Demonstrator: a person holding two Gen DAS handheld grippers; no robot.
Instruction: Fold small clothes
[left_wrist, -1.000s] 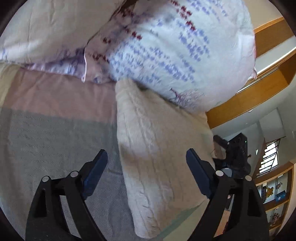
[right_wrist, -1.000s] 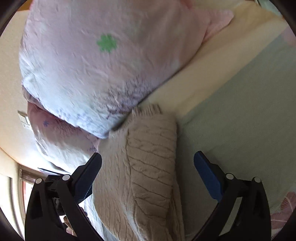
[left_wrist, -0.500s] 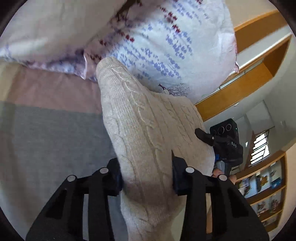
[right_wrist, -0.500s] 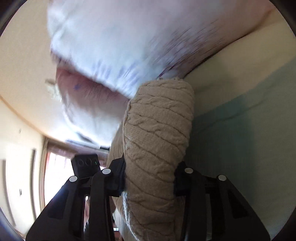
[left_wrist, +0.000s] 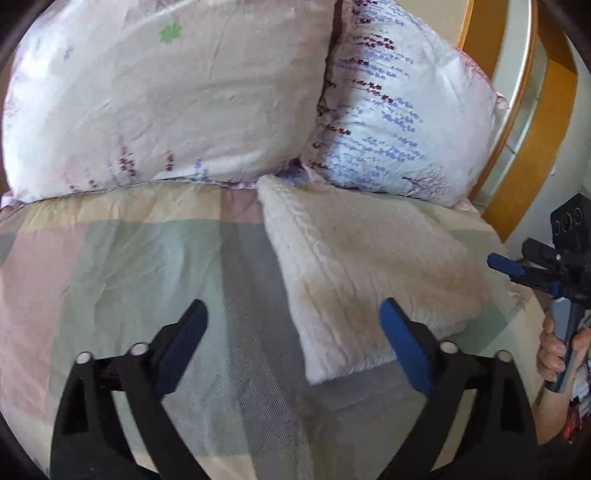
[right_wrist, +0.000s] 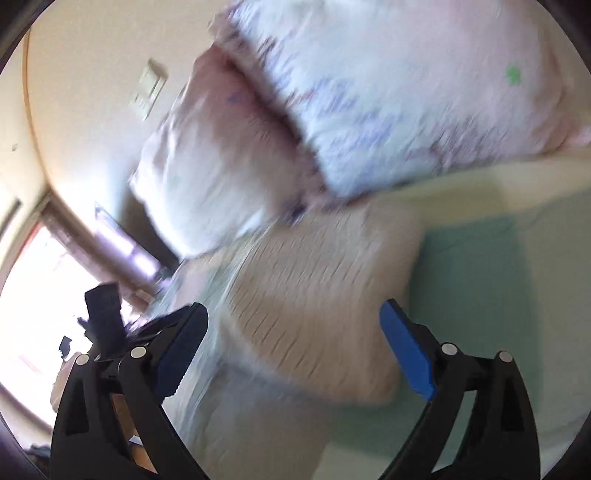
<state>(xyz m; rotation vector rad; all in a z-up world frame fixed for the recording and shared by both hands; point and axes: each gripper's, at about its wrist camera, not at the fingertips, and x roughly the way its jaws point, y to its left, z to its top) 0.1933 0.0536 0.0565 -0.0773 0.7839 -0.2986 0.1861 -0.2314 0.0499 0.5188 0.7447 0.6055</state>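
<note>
A cream cable-knit sweater (left_wrist: 362, 266) lies folded flat on the bed, its far edge against the pillows. It also shows, blurred, in the right wrist view (right_wrist: 317, 288). My left gripper (left_wrist: 291, 347) is open and empty, raised above the sweater's near left corner. My right gripper (right_wrist: 295, 347) is open and empty above the sweater's near edge. The right gripper also shows in the left wrist view (left_wrist: 532, 273) at the far right, off the bed's side, held in a hand.
Two floral pillows (left_wrist: 166, 99) (left_wrist: 399, 114) lie at the head of the bed. The pastel checked blanket (left_wrist: 110, 266) covers the bed. A wooden headboard (left_wrist: 554, 122) stands at the right. A window (right_wrist: 44, 295) is at the left in the right wrist view.
Both grippers were shut on the sweater half a second ago. Now both have opened and drawn back, and the sweater lies flat on the bed.
</note>
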